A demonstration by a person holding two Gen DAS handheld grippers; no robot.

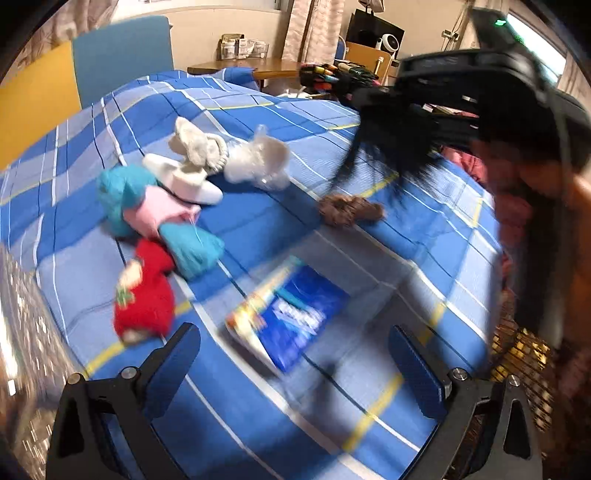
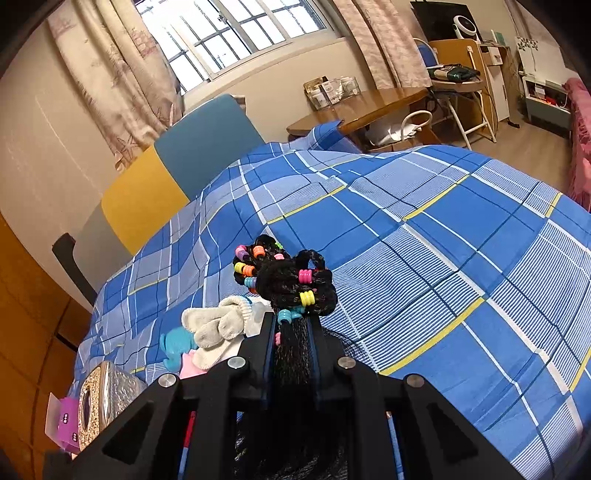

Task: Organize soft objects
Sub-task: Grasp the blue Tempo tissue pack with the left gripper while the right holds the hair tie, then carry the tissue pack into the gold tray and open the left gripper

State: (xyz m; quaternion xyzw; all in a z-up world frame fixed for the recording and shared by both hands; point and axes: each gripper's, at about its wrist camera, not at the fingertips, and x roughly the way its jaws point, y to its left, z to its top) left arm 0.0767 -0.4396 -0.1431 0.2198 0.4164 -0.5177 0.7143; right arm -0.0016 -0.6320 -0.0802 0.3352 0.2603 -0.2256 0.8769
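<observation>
On my left wrist view, the left tool hangs with its blue-padded jaws spread wide and nothing between them, over a bed covered in a blue plaid sheet. Below it lies a blue printed flat packet, blurred. Further out sits a heap of soft things: a red knitted piece with a strawberry patch, a teal-and-pink knitted bundle, a white slipper, a grey-white fuzzy sock and a pale fluffy piece. A small brown furry scrunchie lies apart from the heap. At upper right I see the right tool from outside, black strands trailing from it; this view alone shows the packet, scrunchie and red piece.

On my right wrist view, the right tool is pressed together on a black braided hairpiece with coloured plastic beads, its knot standing above the fingertips, lifted off the bed. Only here are the beads sharp. The sock and teal bundle peek out at left, beside a glittery gold box and a purple packet.

Beyond the bed stand a blue-and-yellow headboard, a barred window with curtains, a wooden desk and wooden flooring.
</observation>
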